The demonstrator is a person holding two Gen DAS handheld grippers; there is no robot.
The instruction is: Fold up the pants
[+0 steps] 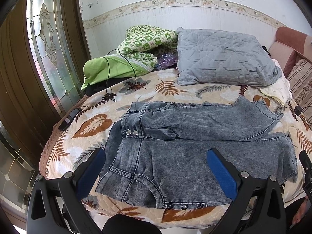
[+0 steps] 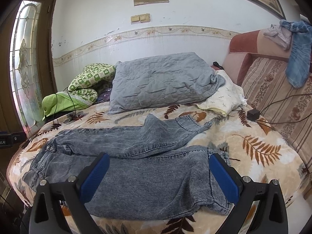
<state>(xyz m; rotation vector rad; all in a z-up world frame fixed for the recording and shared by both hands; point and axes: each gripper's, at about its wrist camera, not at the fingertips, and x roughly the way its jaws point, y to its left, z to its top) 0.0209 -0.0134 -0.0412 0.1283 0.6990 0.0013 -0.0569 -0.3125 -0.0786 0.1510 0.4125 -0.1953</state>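
Grey-blue washed denim pants (image 1: 175, 156) lie spread on the leaf-patterned bed cover (image 1: 93, 124), waist to the left, legs running right. The far leg is rumpled and partly turned back over itself (image 2: 156, 134). My left gripper (image 1: 156, 167) hovers open over the waist and hip area, blue pads wide apart, nothing between them. In the right wrist view the pants (image 2: 156, 185) fill the foreground. My right gripper (image 2: 159, 171) hangs open above the near leg toward the hem end, holding nothing. The edge of the right gripper (image 1: 306, 167) shows at the far right of the left wrist view.
A grey quilted pillow (image 1: 224, 58) and a green patterned quilt (image 1: 140, 44) lie at the back of the bed. A black cable (image 1: 109, 72) trails from the quilt. A phone-like object (image 1: 68, 117) rests on the left edge. A padded headboard (image 2: 273, 89) and a charger (image 2: 253, 114) stand right.
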